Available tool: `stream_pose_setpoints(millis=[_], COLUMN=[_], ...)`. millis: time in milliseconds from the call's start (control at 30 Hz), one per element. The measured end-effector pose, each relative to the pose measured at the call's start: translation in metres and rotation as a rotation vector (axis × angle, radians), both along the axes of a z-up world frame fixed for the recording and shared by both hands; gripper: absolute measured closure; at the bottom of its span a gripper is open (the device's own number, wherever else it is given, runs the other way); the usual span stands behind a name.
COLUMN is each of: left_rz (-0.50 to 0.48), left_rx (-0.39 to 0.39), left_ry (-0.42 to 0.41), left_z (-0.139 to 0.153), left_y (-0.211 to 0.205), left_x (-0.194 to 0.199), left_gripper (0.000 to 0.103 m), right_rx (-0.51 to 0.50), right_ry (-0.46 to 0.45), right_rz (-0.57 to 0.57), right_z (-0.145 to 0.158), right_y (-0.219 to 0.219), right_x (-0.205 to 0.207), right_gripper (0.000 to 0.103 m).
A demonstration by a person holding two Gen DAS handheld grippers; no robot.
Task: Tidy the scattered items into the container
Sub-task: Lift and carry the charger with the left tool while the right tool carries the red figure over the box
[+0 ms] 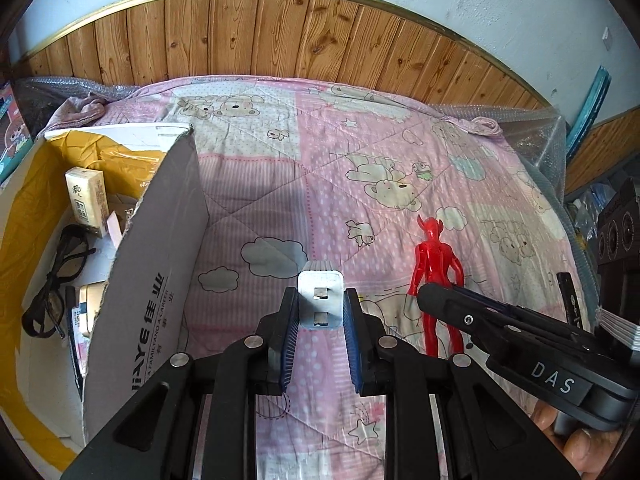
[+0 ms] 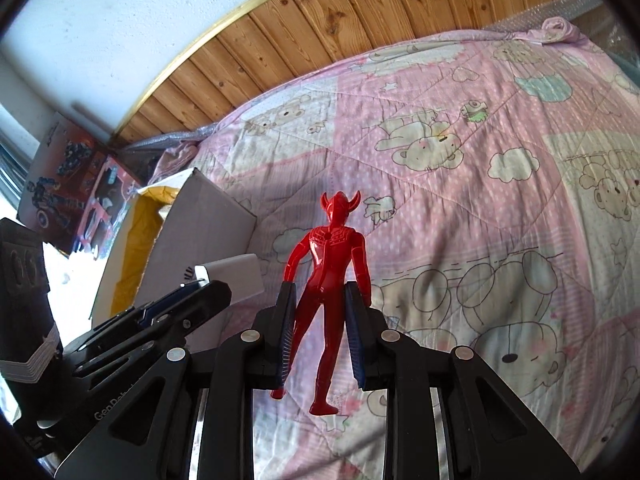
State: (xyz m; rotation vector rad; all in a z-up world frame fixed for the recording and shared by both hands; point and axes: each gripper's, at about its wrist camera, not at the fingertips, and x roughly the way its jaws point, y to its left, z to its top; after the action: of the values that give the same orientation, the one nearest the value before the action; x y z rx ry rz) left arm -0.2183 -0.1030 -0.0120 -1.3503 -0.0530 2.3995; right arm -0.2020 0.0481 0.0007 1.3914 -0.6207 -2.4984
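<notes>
1. While the left tool (image 1: 321,312) hangs over the pink bear-print quilt (image 1: 360,152) of the bed, its blue-padded fingers are clamped on a white plug adapter (image 1: 321,300), whose two metal prongs face the camera.
2. In the left wrist view the cardboard box (image 1: 152,280) lies toward nine o'clock of that tool, open, lined with yellow, its near flap standing up.
3. The flap's grey face carries printed writing: large characters partly cut off that read roughly "YE" followed by Chinese signs, and under them a small line, "A FAMILY AND A CAREER".
4. Inside the box lie black-framed glasses (image 1: 60,276), a pale tissue pack (image 1: 88,202) with Chinese print too small to read, and a gold-coloured item, partly hidden.
5. The right tool (image 2: 320,308) is closed on the hips of a red horned toy figure (image 2: 326,276), held upright with its back to the camera and its feet off the quilt.
6. Seen from the left wrist, the right tool comes in from four o'clock, and its black arm bears the white letters "DAS".
7. In the right wrist view the left tool's body at eight o'clock shows "GenRob", the rest hidden.
</notes>
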Motion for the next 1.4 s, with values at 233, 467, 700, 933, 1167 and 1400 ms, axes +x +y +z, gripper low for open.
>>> stream_pose_setpoints(millis=[233, 467, 700, 933, 1167, 1400], left_rz=[0.0, 0.009, 0.038, 0.091, 0.16, 0.229], left_rx=[0.026, 0.051, 0.08, 0.109, 0.126, 0.132], left_ry=[0.034, 0.07, 0.104, 0.137, 0.161, 0.168], left_z=[0.025, 0.048, 0.067, 0.085, 0.096, 0.098], left_y=[-0.01, -0.025, -0.054, -0.094, -0.141, -0.185], left_x=[0.026, 0.05, 0.068, 0.082, 0.087, 0.086], left_gripper=[0.08, 0.08, 0.08, 0.08, 0.08, 0.08], right_rx=[-0.004, 0.007, 0.029, 0.051, 0.069, 0.079], right_ry=[0.03, 0.065, 0.106, 0.136, 0.164, 0.176], right_rz=[0.008, 0.032, 0.082, 0.153, 0.228, 0.288], right_z=[0.024, 0.046, 0.07, 0.088, 0.104, 0.111], right_y=[-0.011, -0.028, -0.059, -0.098, -0.141, -0.174], right_x=[0.025, 0.049, 0.063, 0.067, 0.068, 0.07], right_gripper=[0.078, 0.078, 0.078, 0.078, 0.078, 0.078])
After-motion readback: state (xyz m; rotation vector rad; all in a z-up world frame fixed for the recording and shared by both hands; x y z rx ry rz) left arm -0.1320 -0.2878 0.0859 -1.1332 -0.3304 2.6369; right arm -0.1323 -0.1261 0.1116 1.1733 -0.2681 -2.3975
